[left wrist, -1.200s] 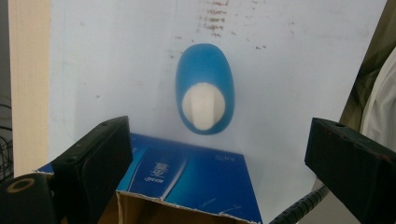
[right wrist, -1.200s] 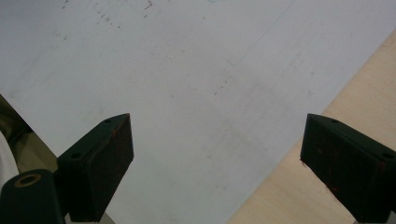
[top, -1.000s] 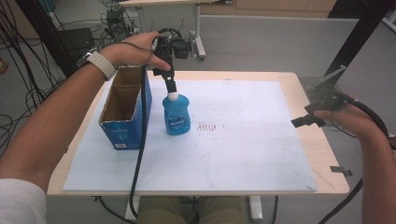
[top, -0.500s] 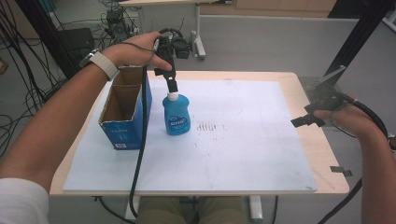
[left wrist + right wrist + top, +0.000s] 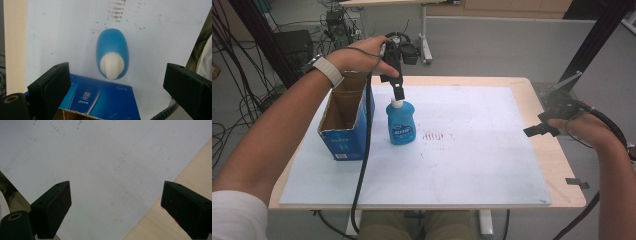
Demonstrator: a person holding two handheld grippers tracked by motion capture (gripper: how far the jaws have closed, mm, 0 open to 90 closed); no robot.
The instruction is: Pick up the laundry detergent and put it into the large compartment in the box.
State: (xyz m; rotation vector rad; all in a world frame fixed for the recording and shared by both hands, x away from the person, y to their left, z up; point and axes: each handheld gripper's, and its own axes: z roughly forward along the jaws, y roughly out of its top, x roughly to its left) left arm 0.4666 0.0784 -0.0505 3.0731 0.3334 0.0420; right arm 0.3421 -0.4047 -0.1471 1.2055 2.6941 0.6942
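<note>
Blue bottle (image 5: 401, 122) stands beside box (image 5: 343, 125); left gripper (image 5: 397, 92) fingers spread above its cap, right gripper (image 5: 539, 130) fingers apart

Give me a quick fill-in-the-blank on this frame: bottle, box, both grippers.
1. The left gripper hangs directly above the bottle's white ____.
2. The blue bottle stands upright on the white mat, beside the open blue ____.
3. In the left gripper view, the jaws stand ____, with nothing between them.
4. The right gripper is held over the table's ____ edge, away from the bottle.

Missing words: cap; cardboard box; open; right
</note>
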